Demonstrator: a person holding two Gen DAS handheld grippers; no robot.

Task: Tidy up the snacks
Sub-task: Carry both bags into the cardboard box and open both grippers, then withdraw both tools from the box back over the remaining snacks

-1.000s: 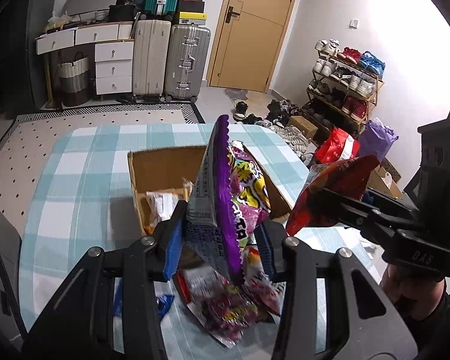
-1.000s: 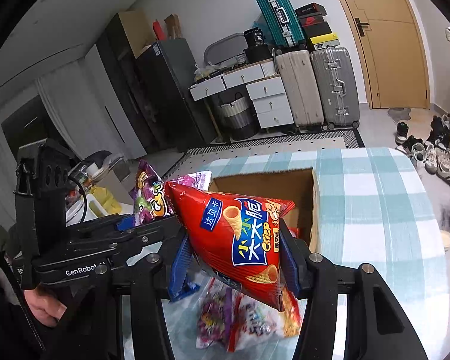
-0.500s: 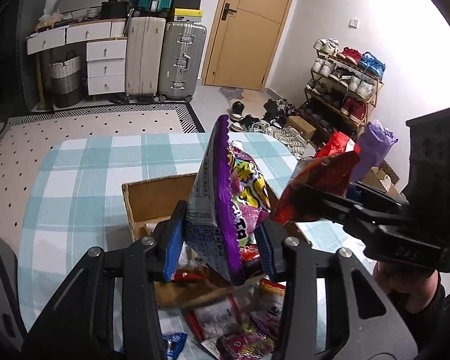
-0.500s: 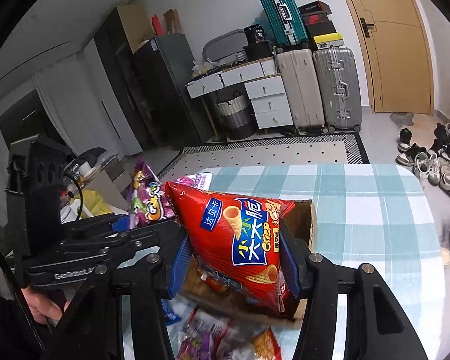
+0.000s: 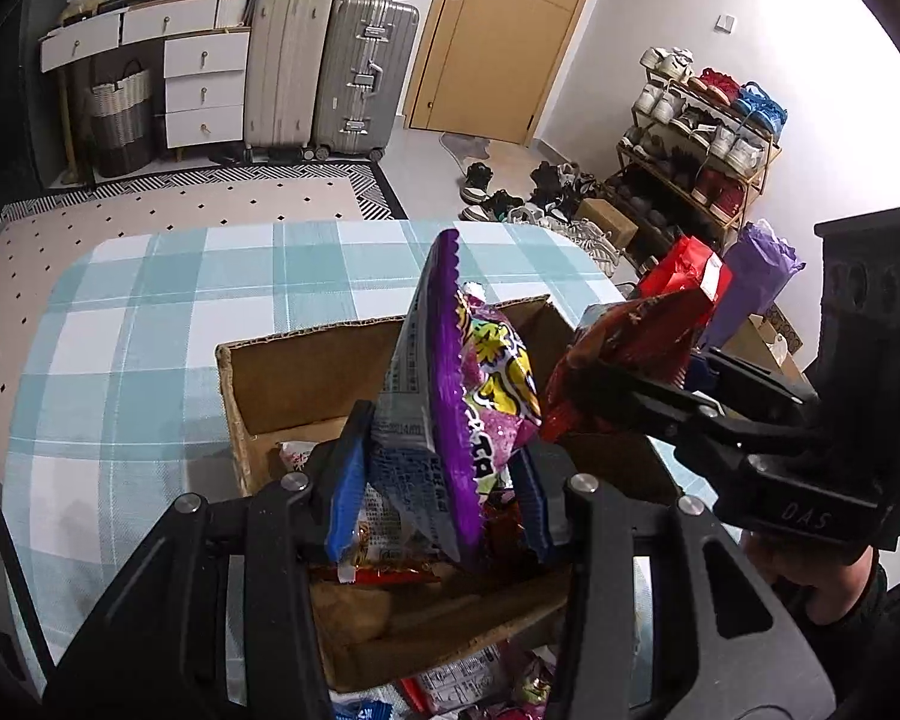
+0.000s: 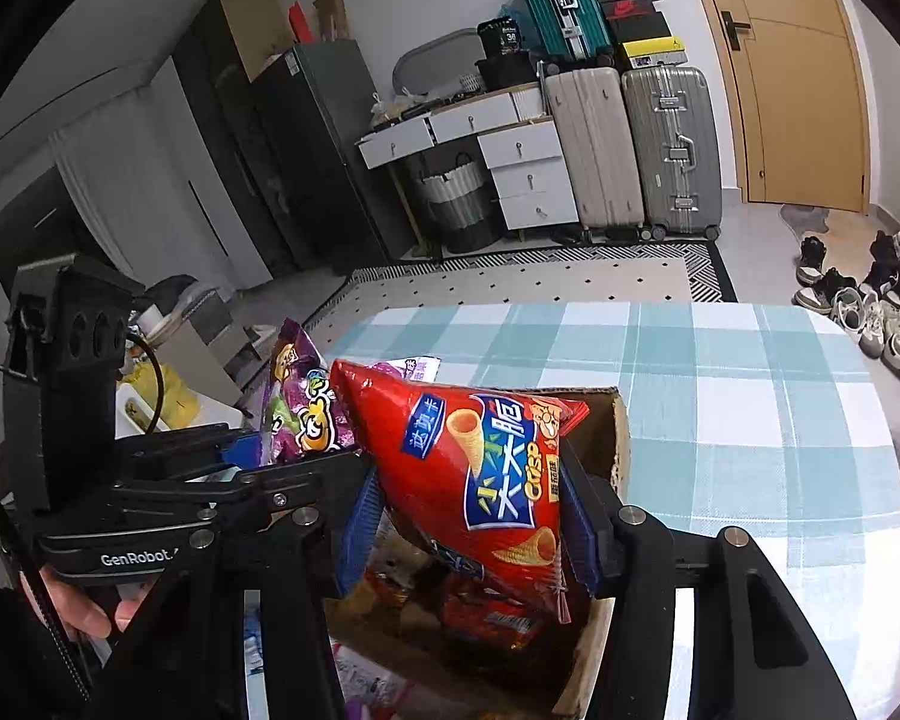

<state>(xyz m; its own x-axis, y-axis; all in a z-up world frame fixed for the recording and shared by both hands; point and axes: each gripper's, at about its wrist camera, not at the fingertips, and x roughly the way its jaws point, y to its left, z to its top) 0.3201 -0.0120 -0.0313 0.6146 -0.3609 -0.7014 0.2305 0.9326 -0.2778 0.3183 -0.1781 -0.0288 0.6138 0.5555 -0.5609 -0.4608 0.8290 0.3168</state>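
Left hand-held gripper (image 5: 438,501), lower centre of the left wrist view: fingers closed on the lower part of a purple snack bag (image 5: 456,396), bag upright, hanging above the open cardboard box (image 5: 282,384) on the checked desk (image 5: 120,324). Right hand-held gripper enters from the right edge with its red bag. Compared with a second ago, the box sits lower and nearer in frame, now directly under the bag.

Right wrist view: right hand-held gripper (image 6: 468,522), lower centre, pinches a red crisp bag (image 6: 480,480) by its sides, tip pointing down into the box (image 6: 621,438). Left hand-held gripper and purple bag sit at centre left. Earlier, loose packets showed below; now box contents do.

Judgement: lower each bag past the rim before opening the fingers, one at a time, keeping the two grippers apart.
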